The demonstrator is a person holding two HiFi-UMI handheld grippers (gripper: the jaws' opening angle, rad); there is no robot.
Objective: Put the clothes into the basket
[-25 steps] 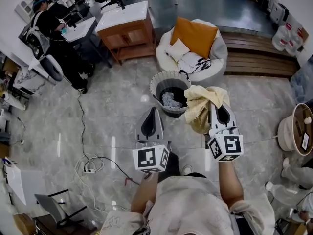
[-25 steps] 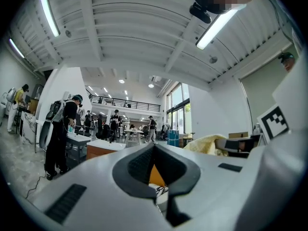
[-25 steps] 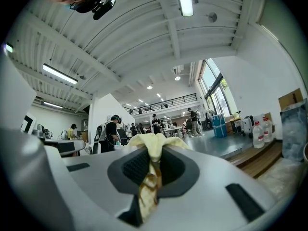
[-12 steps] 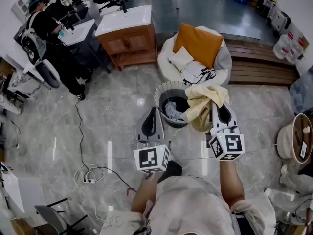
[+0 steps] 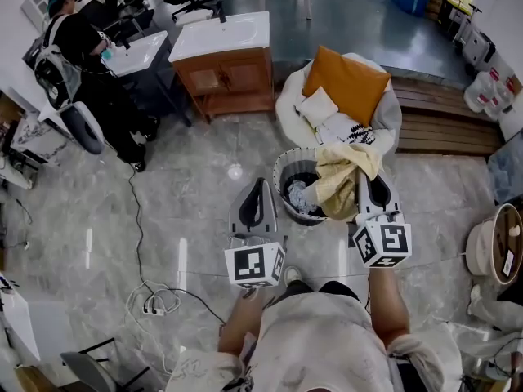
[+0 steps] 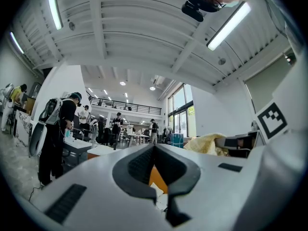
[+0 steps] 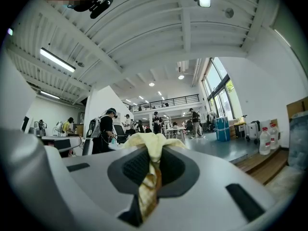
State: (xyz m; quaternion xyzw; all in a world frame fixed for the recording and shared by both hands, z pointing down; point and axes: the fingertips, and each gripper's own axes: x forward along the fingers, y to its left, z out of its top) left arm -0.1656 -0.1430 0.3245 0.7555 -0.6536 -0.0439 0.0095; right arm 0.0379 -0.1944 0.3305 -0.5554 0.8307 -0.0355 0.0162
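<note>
Yellow cloth [image 5: 345, 180] hanging at the basket's [image 5: 279, 176] right side

The basket is standing on the floor, holding grey clothes [image 5: 297, 197]. The cloth is dangling across its right rim, with the right tool [image 7: 153, 174] clamping it. The left tool [image 6: 155, 150], jaws together and empty, is hovering just left of the basket.

Pale yellow cloth [image 5: 341, 182], grey striped basket [image 5: 288, 170]
</note>
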